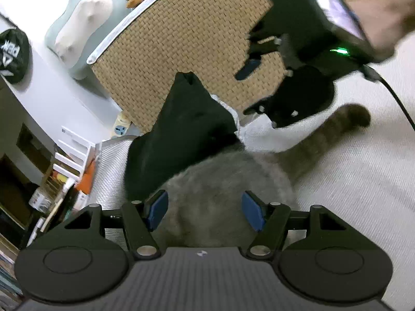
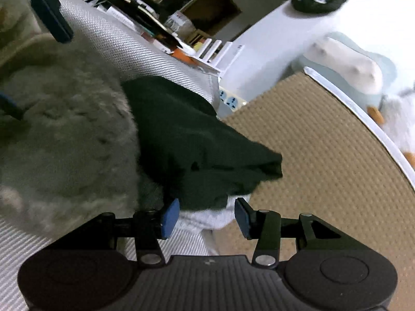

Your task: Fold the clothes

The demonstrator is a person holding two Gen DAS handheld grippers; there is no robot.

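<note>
Lying just beyond right gripper (image 2: pixel 205 216) parted jaws, dark garment (image 2: pixel 192 140), beside cat (image 2: pixel 64 129)

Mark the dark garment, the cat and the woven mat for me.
dark garment (image 2: pixel 197 140): right wrist view, middle of cloth.
cat (image 1: pixel 220 189): left wrist view, furry back.
woven mat (image 1: pixel 186 39): left wrist view, bare weave.

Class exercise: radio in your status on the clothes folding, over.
Left gripper open over grey cat. Right gripper open at dark garment's edge. Cat lies on part of garment, blocking fold.
</note>
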